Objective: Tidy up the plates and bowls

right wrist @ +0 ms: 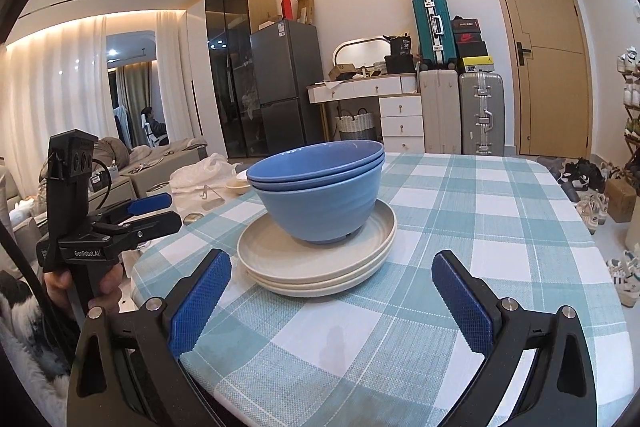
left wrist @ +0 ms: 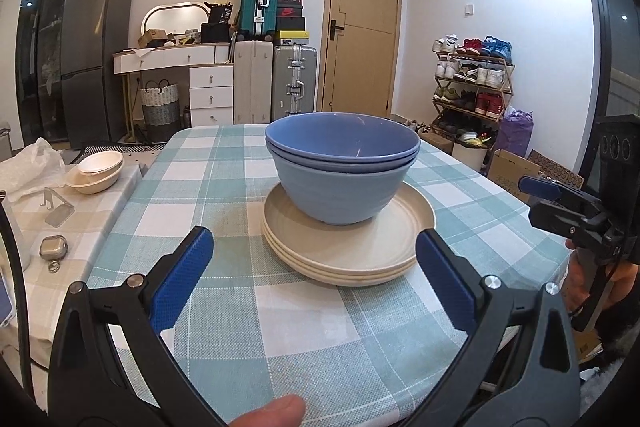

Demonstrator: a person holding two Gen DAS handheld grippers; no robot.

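A nested stack of blue bowls stands upright on a stack of cream plates on the checked tablecloth. My left gripper is open and empty, its blue pads just short of the plates' near rim. In the right wrist view the same blue bowls sit on the cream plates. My right gripper is open and empty, a little short of the plates. The left gripper shows at the left there; the right gripper shows at the right edge of the left wrist view.
Cream bowls, a plastic bag, a phone stand and a small case lie on a side table at the left. Suitcases, a drawer unit, a shoe rack and a door stand beyond the table.
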